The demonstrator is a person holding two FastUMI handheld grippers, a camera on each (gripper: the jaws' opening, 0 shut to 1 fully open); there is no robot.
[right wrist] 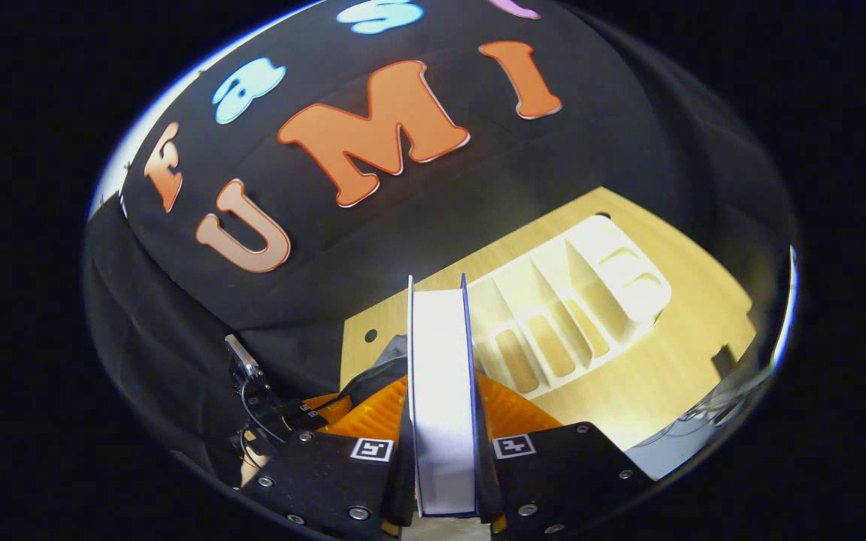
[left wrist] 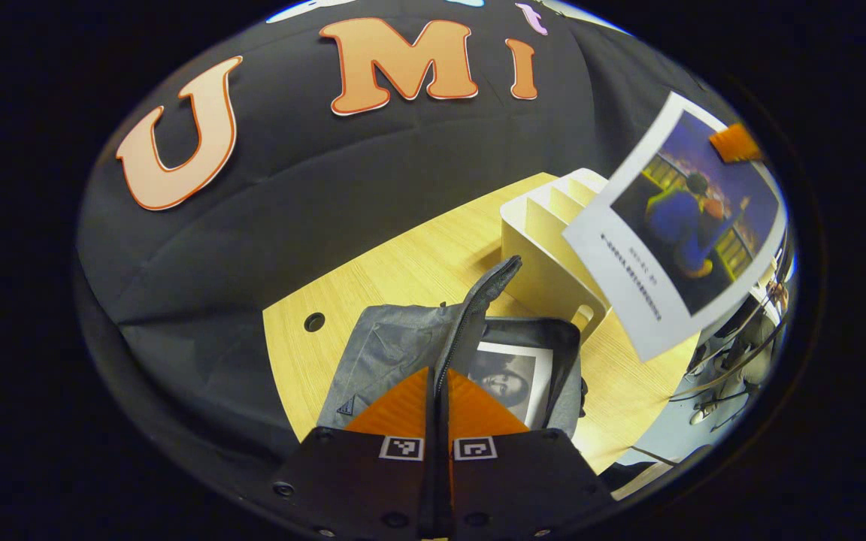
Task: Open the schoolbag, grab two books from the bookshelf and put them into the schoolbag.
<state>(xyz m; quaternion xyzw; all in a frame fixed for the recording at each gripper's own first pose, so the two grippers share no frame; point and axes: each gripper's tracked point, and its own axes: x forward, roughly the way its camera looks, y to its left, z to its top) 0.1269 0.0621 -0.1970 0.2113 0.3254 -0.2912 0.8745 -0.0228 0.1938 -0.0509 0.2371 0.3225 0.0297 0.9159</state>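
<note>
Left claw (left wrist: 437, 391) pinches the raised grey flap (left wrist: 482, 300) of the schoolbag (left wrist: 388, 353), orange fingers nearly together with the fabric edge between them, holding the bag mouth up. Schoolbag lies on the tabletop (left wrist: 410, 255), open; one book with a black-and-white portrait cover (left wrist: 512, 376) is already inside it. Right claw (right wrist: 442, 421) grips a second book (right wrist: 442, 391) by its edges, both fingers pressed on the covers, white page block facing the camera. In the left gripper view that same book (left wrist: 685, 225) hangs in the air at upper right, blue photo cover showing, an orange finger (left wrist: 734, 143) at its top corner; it sits above and in front of the white bookshelf (left wrist: 553, 233). Bookshelf (right wrist: 576, 300) stands on the tabletop (right wrist: 696, 330) just behind the bag, its slotted dividers holding no books. In the right gripper view the other claw (right wrist: 290, 413) shows at lower left, beside the book.
</note>
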